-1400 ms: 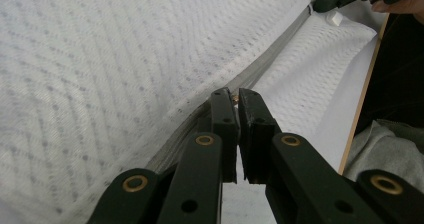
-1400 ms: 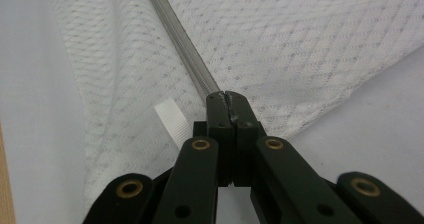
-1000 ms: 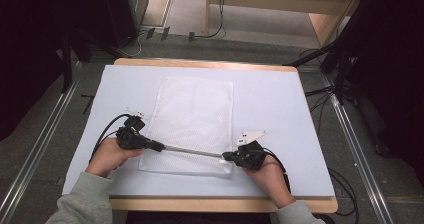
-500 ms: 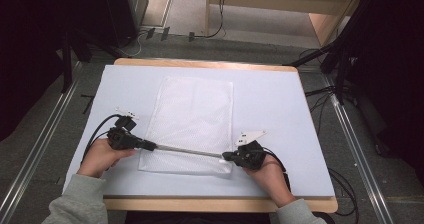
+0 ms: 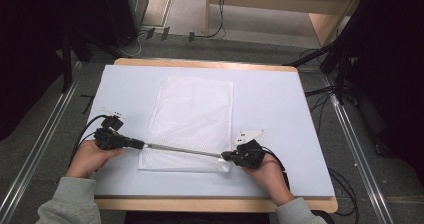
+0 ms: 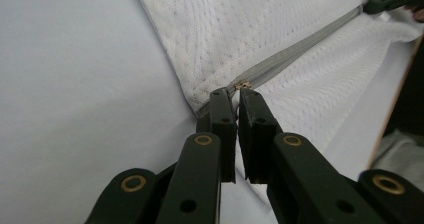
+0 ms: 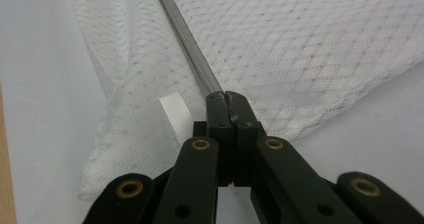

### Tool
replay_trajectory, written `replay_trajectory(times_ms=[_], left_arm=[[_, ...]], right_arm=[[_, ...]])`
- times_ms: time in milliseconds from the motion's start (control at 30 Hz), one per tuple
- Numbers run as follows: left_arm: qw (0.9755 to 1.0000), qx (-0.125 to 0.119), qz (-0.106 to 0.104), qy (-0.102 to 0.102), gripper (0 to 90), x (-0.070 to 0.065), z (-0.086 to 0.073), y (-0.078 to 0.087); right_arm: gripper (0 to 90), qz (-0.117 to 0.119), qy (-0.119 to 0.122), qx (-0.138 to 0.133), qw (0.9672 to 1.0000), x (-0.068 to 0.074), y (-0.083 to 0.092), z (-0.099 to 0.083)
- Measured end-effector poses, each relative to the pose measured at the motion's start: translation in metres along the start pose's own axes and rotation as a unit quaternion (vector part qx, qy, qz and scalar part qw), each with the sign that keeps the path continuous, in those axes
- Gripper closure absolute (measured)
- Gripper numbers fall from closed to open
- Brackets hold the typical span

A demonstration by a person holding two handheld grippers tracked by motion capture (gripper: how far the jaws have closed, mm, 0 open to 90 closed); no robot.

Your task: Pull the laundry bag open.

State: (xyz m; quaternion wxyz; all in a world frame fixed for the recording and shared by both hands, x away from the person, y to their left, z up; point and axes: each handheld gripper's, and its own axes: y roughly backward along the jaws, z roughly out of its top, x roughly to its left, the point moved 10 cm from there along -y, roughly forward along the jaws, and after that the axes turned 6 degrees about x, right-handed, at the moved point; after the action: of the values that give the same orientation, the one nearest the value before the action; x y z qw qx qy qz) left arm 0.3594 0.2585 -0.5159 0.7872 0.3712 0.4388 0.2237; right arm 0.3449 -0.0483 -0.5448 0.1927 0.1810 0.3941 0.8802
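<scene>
White dotted mesh bag [image 5: 192, 121], grey zip [image 6: 295, 54], seemingly brass pull [image 6: 243, 85]; black grippers on a pale blue mat [image 5: 280, 104].

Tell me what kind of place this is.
Probably a lab or workshop recording station, not a home: a wooden table under a white mat, metal floor rails on both sides, loose cables on grey carpet, and a white mesh zipper bag laid out for handling.
</scene>
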Motion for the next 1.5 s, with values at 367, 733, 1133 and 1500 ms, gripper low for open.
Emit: replay_trajectory(times_ms=[367,733,1133,1500], left_arm=[[1.0,-0.002,-0.001,-0.008,87.7,-0.005,0.002,0.0],[0.9997,0.02,0.003,-0.016,86.2,-0.009,0.002,-0.017],[0.9997,0.017,-0.007,-0.019,86.3,-0.011,0.001,-0.012],[0.999,0.029,-0.012,-0.033,90.0,-0.021,-0.002,-0.015]], right_arm=[[90.0,0.005,-0.002,0.004,1.0,0.0,0.0,0.001],[90.0,0.003,-0.002,0.005,1.0,0.0,0.0,0.001],[87.3,0.016,-0.016,0.009,0.9997,-0.001,0.001,0.001],[90.0,0.004,-0.006,0.026,0.9996,-0.004,0.003,0.0]])
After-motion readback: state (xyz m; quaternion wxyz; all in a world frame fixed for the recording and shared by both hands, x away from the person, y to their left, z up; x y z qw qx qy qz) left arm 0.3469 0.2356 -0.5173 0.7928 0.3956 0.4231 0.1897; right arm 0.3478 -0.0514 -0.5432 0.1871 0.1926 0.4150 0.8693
